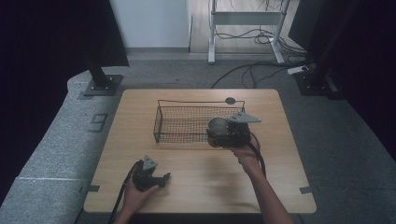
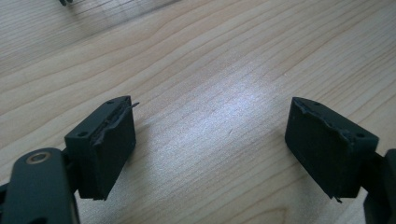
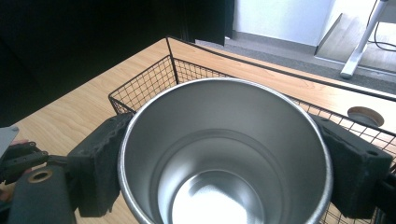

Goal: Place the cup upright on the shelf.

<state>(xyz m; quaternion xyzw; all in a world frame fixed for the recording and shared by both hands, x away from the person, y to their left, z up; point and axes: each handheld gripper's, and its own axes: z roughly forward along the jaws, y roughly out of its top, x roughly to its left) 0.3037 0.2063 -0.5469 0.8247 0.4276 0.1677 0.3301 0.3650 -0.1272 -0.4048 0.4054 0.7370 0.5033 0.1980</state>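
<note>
tongs (image 2: 210, 149): black, padded jaws | grey triangular plates | black cables

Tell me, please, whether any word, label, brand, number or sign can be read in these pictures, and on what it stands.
None can be read.
The steel cup held in the right gripper is plain, inside and at the rim.
The wire basket, the wooden table and the left gripper, jaws apart over bare wood, bear no lettering.

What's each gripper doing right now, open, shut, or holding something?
Left gripper: open, jaws wide apart over the bare table, holding nothing.
Right gripper: shut on the steel cup, at the wire basket.
</note>
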